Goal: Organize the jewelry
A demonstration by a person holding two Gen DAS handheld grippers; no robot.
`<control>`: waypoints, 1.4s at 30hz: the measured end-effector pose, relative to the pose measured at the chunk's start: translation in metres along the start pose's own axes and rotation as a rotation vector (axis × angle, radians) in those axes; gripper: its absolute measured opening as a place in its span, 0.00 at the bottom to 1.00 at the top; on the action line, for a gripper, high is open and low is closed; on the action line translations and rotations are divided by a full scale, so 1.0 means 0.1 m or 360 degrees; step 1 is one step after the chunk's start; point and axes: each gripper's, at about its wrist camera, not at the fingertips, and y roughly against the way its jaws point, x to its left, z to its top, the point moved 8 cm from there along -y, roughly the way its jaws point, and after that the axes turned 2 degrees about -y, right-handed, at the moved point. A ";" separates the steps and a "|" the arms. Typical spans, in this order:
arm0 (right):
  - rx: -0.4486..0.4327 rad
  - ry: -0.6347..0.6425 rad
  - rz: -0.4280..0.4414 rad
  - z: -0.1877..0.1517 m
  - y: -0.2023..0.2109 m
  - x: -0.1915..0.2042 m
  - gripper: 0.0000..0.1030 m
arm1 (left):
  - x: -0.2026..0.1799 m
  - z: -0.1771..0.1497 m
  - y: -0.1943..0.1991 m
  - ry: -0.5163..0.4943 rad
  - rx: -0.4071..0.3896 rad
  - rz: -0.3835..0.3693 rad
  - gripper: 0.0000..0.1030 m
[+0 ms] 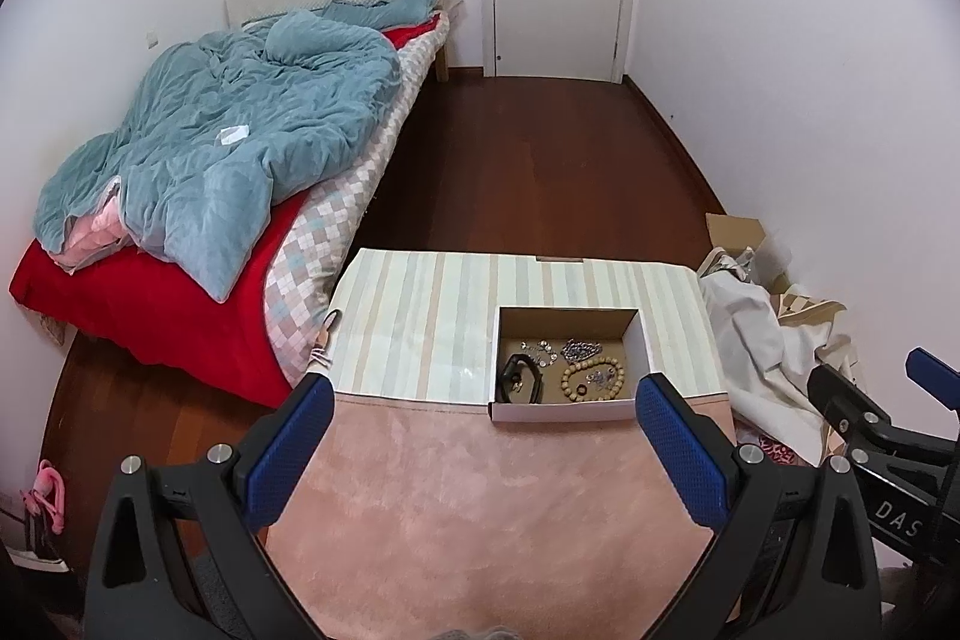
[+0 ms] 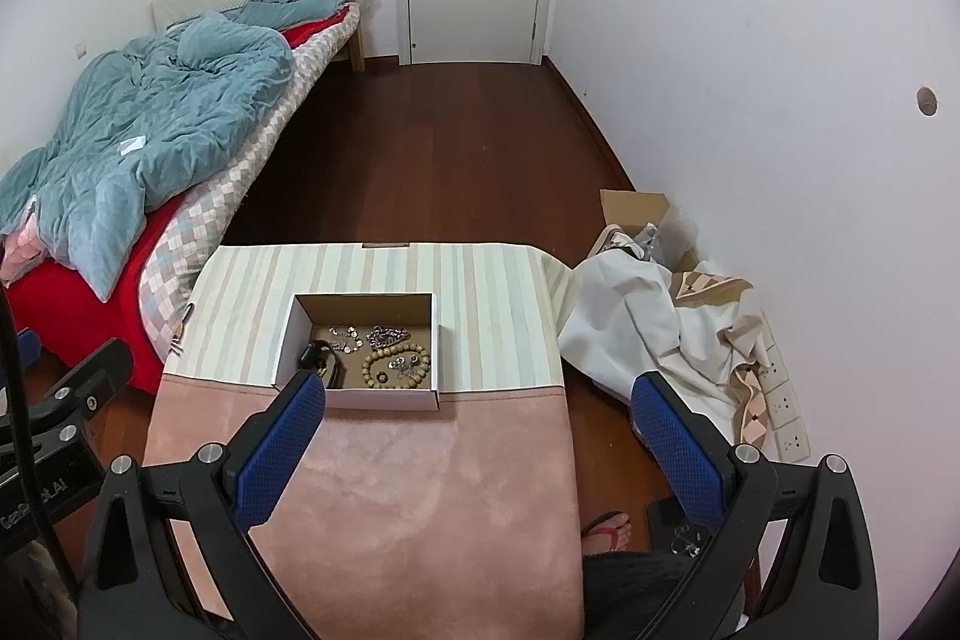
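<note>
A small open cardboard box (image 1: pixel 641 340) (image 2: pixel 288 334) stands on the table where the striped cloth meets the pink cloth. Inside lie a wooden bead bracelet (image 1: pixel 591 379) (image 2: pixel 396 364), a black band (image 1: pixel 519 377) (image 2: pixel 321 358), a silver chain (image 1: pixel 579 349) (image 2: pixel 387 335) and small silver pieces (image 1: pixel 540 349) (image 2: pixel 345 334). My left gripper (image 1: pixel 486 400) is open and empty above the pink cloth, short of the box. My right gripper (image 2: pixel 480 400) is open and empty, its left fingertip (image 2: pixel 309 391) in front of the box's near left corner.
The table has a striped cloth (image 1: pixel 420 316) at the back and a pink cloth (image 1: pixel 480 508) in front. A bed (image 1: pixel 180 196) stands at the left. Crumpled white fabric (image 2: pixel 648 316), a cardboard box (image 2: pixel 636 211) and a power strip (image 2: pixel 786 400) lie on the floor at the right.
</note>
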 end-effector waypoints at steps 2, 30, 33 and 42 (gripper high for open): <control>-0.0003 0.0002 0.0001 0.00 0.01 0.01 1.00 | 0.00 0.00 0.02 0.0000 -0.0010 -0.0004 1.00; -0.0022 0.0012 0.0005 0.03 0.10 0.02 1.00 | -0.04 0.06 0.11 0.0015 -0.0026 -0.0021 1.00; -0.0020 0.0011 0.0006 0.02 0.10 0.02 1.00 | -0.04 0.07 0.11 0.0014 -0.0028 -0.0020 1.00; -0.0021 0.0013 0.0003 0.02 0.10 0.03 1.00 | -0.04 0.06 0.11 0.0015 -0.0026 -0.0023 1.00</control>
